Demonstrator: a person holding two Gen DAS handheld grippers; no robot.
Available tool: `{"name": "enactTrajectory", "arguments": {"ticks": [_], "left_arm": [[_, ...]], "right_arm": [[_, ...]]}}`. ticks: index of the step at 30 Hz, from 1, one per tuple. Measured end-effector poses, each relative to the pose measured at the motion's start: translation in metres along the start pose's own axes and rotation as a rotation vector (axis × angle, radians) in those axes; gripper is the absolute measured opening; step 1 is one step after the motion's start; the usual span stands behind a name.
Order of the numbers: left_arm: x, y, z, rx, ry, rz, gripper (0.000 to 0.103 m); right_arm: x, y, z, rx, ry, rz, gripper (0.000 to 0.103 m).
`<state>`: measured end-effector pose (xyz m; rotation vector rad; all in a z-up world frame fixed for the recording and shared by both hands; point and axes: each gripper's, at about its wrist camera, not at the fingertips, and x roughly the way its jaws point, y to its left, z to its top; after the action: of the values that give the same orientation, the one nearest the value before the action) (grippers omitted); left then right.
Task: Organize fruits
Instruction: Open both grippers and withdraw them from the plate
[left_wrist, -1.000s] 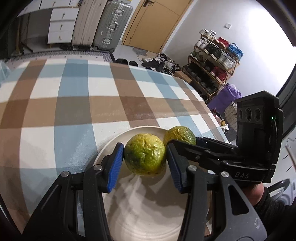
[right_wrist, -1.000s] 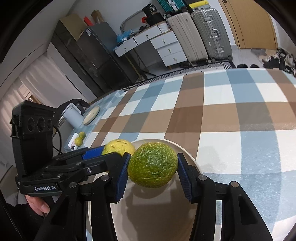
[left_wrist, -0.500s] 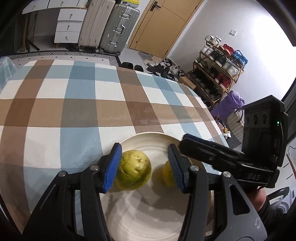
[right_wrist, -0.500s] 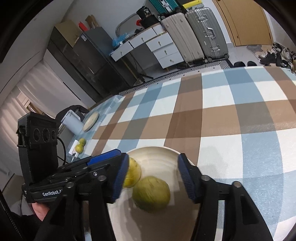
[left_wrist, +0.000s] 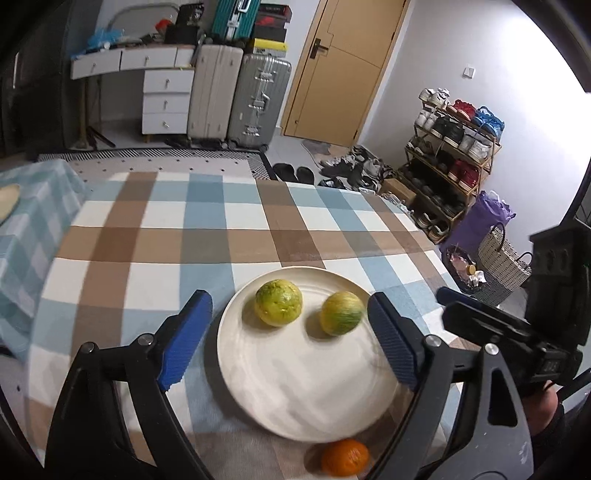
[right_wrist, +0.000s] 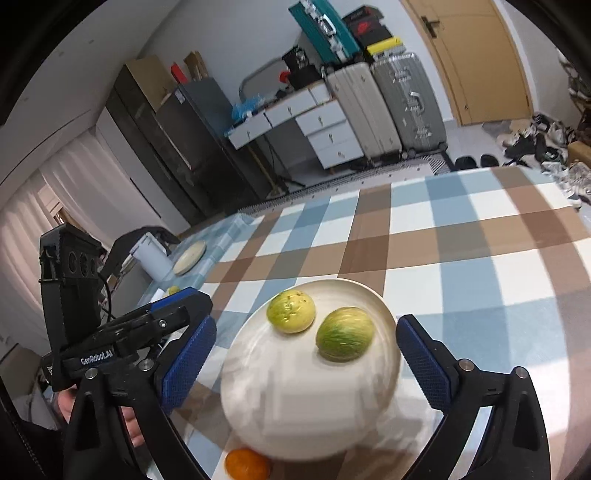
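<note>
Right below and behind your wide-open, empty left gripper (left_wrist: 284, 341) and right gripper (right_wrist: 306, 363), whose jaws have just been opening, sits the small round orange fruit (left_wrist: 345, 456) on the checked tablecloth (left_wrist: 207, 236), touching the near rim of the cream round plate (left_wrist: 303, 387) holding the two yellow-green fruits (left_wrist: 279, 302), a bit nearer your right one.

We counted two yellow-green round citrus fruits (left_wrist: 278, 303) (left_wrist: 341, 312), one round white ceramic plate (left_wrist: 306, 391), one small orange mandarin (left_wrist: 345, 456), and two upright hard-shell suitcases (left_wrist: 216, 90) (left_wrist: 258, 99).

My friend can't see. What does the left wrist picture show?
Two yellow-green fruits lie side by side on a white plate on a checked tablecloth, with the open left gripper empty above them. An orange sits on the cloth just off the plate's near rim.
</note>
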<state>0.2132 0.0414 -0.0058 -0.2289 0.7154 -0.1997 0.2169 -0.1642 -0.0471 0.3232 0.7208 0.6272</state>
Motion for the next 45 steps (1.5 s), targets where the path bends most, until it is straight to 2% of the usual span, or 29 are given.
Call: {"name": "enactTrajectory", "arguments": {"ticks": [3,4,8,15,17,26,31,39,45], "left_arm": [[-0.025,-0.007,-0.008,-0.007,-0.024,0.015,0.096],[-0.034,-0.009,-0.012,-0.014,-0.034,0.014,0.102],[-0.065,-0.017,-0.028,-0.01,-0.059,0.011,0.102],[-0.112,-0.033,-0.063,0.006,-0.075,0.018,0.102],[-0.125,-0.037,-0.075,0.011,-0.084,0.019,0.102],[-0.15,-0.04,-0.134,0.019,-0.023,-0.001,0.102],[-0.151,-0.032,-0.158,-0.004,0.011,-0.022,0.102],[-0.132,-0.017,-0.192,-0.024,0.107,-0.065,0.102],[-0.126,-0.014,-0.209,-0.01,0.144,-0.095,0.102]], "right_arm": [[-0.025,0.01,-0.011,-0.02,-0.044,-0.016,0.102],[-0.034,0.014,-0.016,-0.034,-0.051,-0.021,0.103],[-0.065,0.03,-0.037,-0.079,-0.079,-0.026,0.103],[-0.114,0.053,-0.079,-0.141,-0.199,-0.018,0.103],[-0.122,0.056,-0.087,-0.145,-0.21,-0.024,0.103],[-0.14,0.074,-0.126,-0.171,-0.193,-0.09,0.103],[-0.136,0.077,-0.151,-0.205,-0.134,-0.192,0.103],[-0.132,0.071,-0.184,-0.152,-0.055,-0.132,0.103],[-0.126,0.068,-0.197,-0.126,-0.012,-0.108,0.103]]}}
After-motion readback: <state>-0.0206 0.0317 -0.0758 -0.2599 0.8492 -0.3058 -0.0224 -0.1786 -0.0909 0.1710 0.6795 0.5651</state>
